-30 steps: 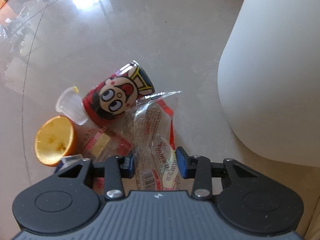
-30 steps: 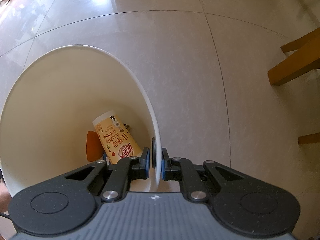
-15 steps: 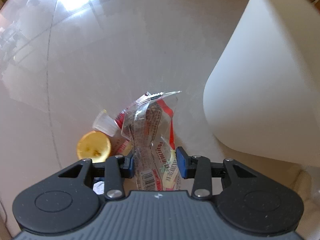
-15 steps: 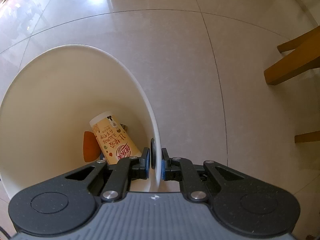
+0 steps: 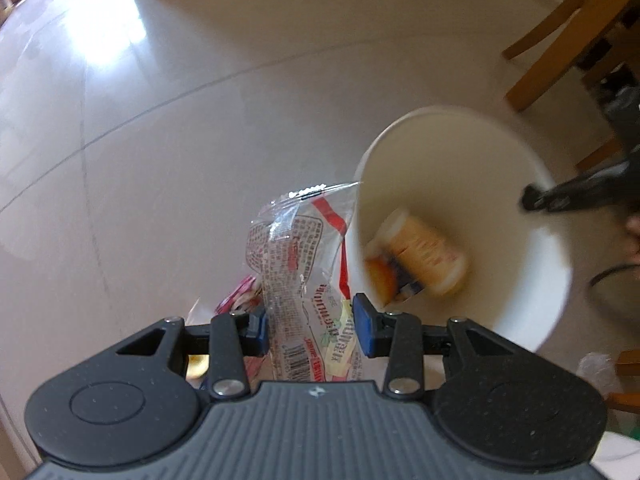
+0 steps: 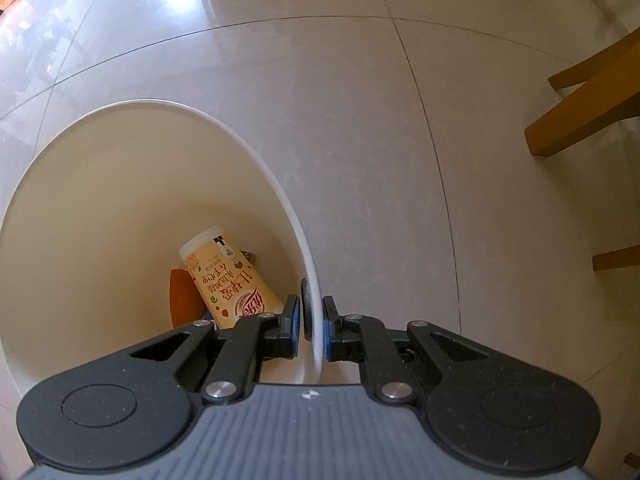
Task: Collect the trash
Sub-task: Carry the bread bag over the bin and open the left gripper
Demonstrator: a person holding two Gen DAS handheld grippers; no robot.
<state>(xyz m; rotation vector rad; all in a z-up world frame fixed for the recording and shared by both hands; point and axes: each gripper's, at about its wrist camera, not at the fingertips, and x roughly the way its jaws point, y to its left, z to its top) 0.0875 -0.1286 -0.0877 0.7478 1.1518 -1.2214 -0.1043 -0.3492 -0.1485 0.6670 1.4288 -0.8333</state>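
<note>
The left hand-held gripper (image 5: 310,330) has its blue pads pressed into a crinkled clear plastic wrapper (image 5: 298,264) printed in red, white and yellow with a barcode; the wrapper stands up between the pads, its sealed top edge reaching ahead of the fingertips. A second ago this hand-held gripper was low over the floor litter, with a cartoon-printed can and a half orange just ahead-left; now it is raised and turned, and the round mouth of the white bin (image 5: 520,152) shows ahead to its right, the wrapper's top edge near the rim. Only scraps of red-and-white litter (image 5: 236,300) peek out beside its left finger.

The right hand-held gripper (image 6: 310,326) is nearly closed, pinching the bin's thin smooth wall (image 6: 288,216), one finger inside and one outside, as it was before. Ahead-left of it, at the bin's bottom, lie a cream paper cup (image 6: 228,276) with printed lettering and an orange piece (image 6: 184,296). Glossy beige floor tiles (image 6: 400,120) spread beyond, with wooden furniture legs (image 6: 580,112) far right.
</note>
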